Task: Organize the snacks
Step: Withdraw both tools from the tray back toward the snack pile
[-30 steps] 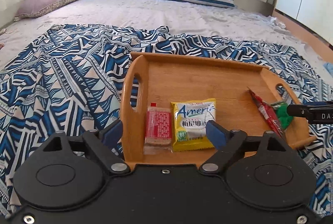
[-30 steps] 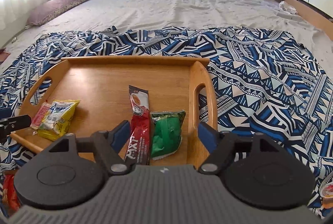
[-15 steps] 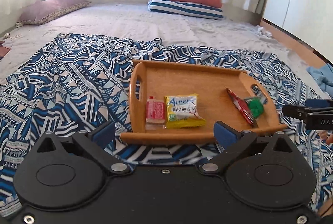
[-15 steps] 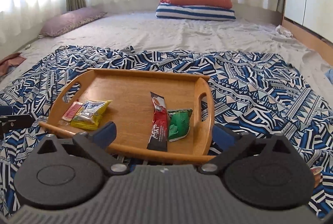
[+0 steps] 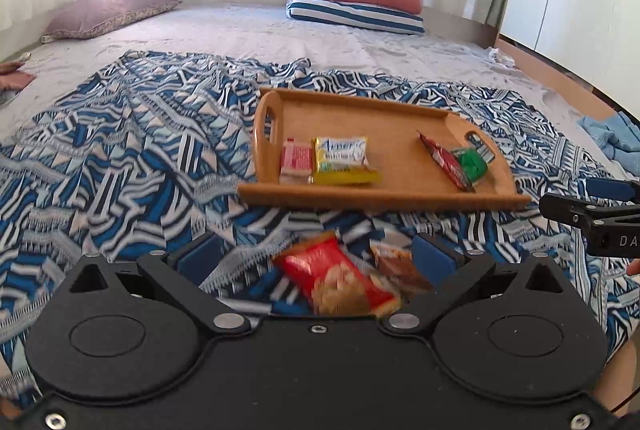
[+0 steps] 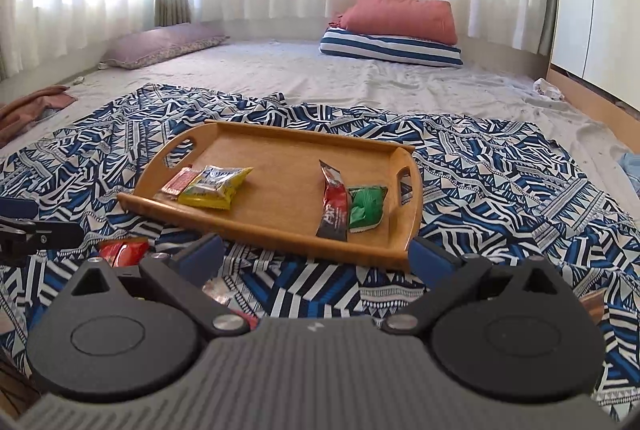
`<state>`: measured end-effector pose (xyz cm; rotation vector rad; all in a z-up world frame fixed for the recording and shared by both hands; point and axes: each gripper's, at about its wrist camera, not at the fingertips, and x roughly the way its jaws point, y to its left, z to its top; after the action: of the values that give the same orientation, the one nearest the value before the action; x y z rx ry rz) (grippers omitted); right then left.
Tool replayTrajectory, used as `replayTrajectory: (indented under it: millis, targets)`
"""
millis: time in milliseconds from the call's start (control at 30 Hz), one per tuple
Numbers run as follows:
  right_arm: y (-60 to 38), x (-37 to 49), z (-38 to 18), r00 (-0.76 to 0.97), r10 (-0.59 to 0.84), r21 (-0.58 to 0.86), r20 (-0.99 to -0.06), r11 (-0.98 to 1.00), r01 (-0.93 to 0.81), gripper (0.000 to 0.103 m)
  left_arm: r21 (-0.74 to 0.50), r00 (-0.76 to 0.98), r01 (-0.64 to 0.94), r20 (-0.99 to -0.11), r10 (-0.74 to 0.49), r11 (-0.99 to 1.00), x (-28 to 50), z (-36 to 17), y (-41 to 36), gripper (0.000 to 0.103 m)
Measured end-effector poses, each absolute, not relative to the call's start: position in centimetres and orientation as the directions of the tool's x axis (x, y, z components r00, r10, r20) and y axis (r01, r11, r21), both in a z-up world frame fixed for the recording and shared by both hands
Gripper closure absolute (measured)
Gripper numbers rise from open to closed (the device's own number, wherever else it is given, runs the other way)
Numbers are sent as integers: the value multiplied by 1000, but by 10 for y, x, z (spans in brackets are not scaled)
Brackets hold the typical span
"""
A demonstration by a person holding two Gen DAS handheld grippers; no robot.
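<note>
Backing both tongs away from the wooden tray [image 5: 400, 199] since a second ago, and so bringing loose snacks by the near edge of the blanket [image 5: 140, 150] into view. Holding the left tongs [image 5: 314, 255] spread wide and empty, hovering over a red packet [image 5: 336, 280] and a brown packet [image 5: 396, 264], both blurred, both lying on the blanket short of the tray's near rim. Keeping the right tongs [image 6: 316, 257] equally released, gripping nothing, aiming toward the tray's near right corner.

Judging the next step as lifting a loose packet onto the tray, sitting mid-blanket on the bed. Risking several things here:
- pinching blanket folds along with a thin packet, so dragging the cloth and shifting the tray;
- catching both neighbouring packets at once, lying so close together;
- crushing the contents by clamping too hard;
- knocking the two tongs together, working so near each other.

Counting:
- one tray;
- four packets on it: a pink-red pack [image 5: 296, 160] touching a yellow packet [image 5: 342, 160] by the left handle, and a red stick sachet [image 5: 446, 160] beside a green packet [image 5: 472, 164] by the right handle;
- at least two loose packets on the blanket, with further bits half hidden behind the right tongs, too covered for telling;
- two tongs.
</note>
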<state>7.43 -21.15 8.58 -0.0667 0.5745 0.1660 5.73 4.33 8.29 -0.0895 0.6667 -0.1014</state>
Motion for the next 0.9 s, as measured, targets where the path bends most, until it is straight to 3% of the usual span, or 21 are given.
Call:
replayTrajectory:
  millis: [667, 900]
  targets:
    - [-201, 7, 22, 871, 19, -121, -491, 989, -89, 0, -107, 783, 29, -615, -89, 994, -1, 30, 25, 1]
    - [-199, 2, 4, 854, 35, -95, -520, 991, -98, 0, -114, 775, 3, -628, -74, 993, -8, 12, 8, 2]
